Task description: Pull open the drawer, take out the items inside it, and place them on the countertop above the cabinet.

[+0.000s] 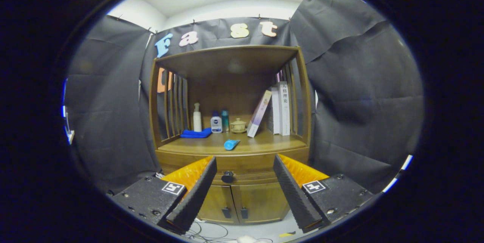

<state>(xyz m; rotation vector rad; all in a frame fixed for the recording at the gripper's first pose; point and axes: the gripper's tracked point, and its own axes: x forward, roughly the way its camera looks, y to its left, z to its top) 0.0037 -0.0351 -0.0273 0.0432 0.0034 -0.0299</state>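
The gripper point(242, 182) is spread wide with nothing between its fingers, facing the closed drawer point(242, 178); its small round knob point(227, 177) looks rigid, probably slippery, the one place to pinch

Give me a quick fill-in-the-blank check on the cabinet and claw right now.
1. The claw is ____, with nothing between its fingers.
2. The drawer knob sits between the fingers, and the drawer is still ____.
3. The blue tube lies on the countertop on its ____.
4. The blue cloth is folded beside the white ____ bottle.

Missing words: open; closed; side; pump
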